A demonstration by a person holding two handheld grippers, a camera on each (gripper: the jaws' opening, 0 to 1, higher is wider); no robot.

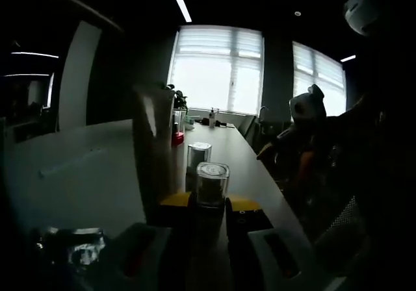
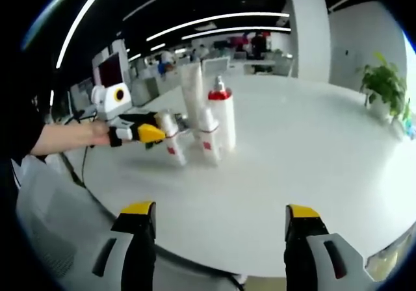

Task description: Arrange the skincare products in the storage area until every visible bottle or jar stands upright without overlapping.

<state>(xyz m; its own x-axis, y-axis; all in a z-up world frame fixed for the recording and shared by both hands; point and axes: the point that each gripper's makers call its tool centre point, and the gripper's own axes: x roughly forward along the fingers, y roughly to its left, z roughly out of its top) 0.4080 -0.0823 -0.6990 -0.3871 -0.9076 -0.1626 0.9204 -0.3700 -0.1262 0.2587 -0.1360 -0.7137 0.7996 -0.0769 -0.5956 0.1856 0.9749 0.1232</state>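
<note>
White table [image 2: 305, 154] carries white bottles: the tall one [image 2: 223, 117] beside the plain white tube [image 2: 192, 93] has a red collar, two shorter ones [image 2: 208, 138] red labels; left gripper [image 2: 151, 134] yellow-tipped.

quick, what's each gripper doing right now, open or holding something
Left gripper: shut on a small white bottle, tilted, beside the other bottles.
Right gripper: open, jaws wide apart, nothing between them.
</note>
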